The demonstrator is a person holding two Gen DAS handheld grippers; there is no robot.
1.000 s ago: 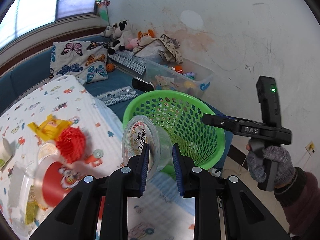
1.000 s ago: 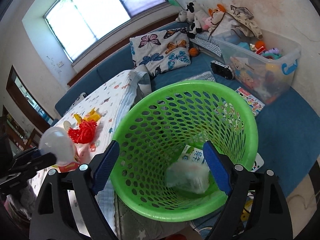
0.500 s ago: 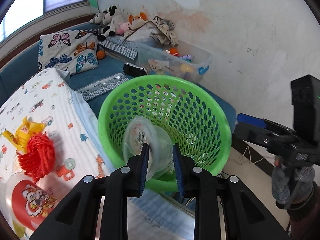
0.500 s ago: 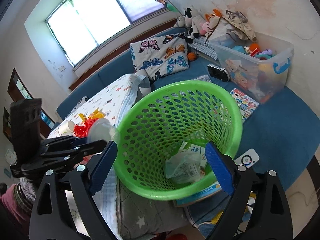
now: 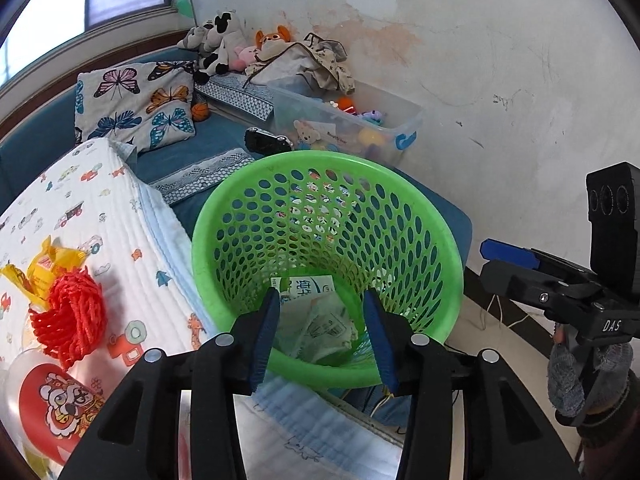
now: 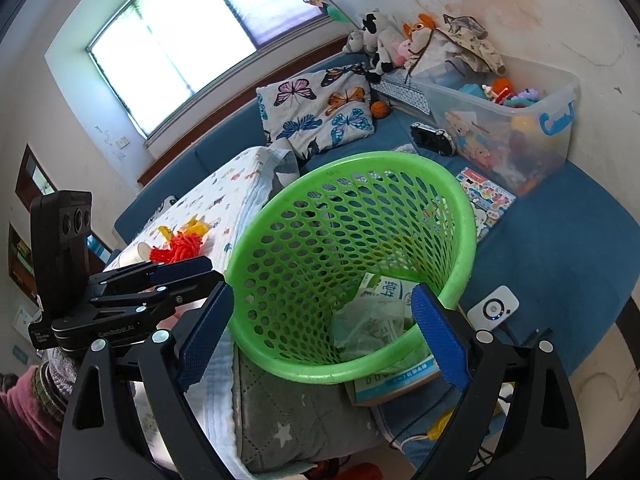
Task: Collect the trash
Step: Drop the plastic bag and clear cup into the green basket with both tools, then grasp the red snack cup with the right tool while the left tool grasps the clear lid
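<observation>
Right now the green basket sits below both my grippers, beside the printed blanket. My left gripper hangs over its near rim; its jaws have just been opening and stand apart with nothing between them. The clear plastic cup lies at the basket's bottom among crumpled wrappers. My right gripper is spread wide, gripping nothing.

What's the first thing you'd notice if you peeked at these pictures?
The bright green basket grabs the eye first: it sits mid-picture beside the white blanket with little cars, with crumpled trash at its bottom. On the blanket, to the basket's left, lies a fluffy red-orange bundle. Behind, by the wall, a clear box of toys stands on the blue cushion.
</observation>
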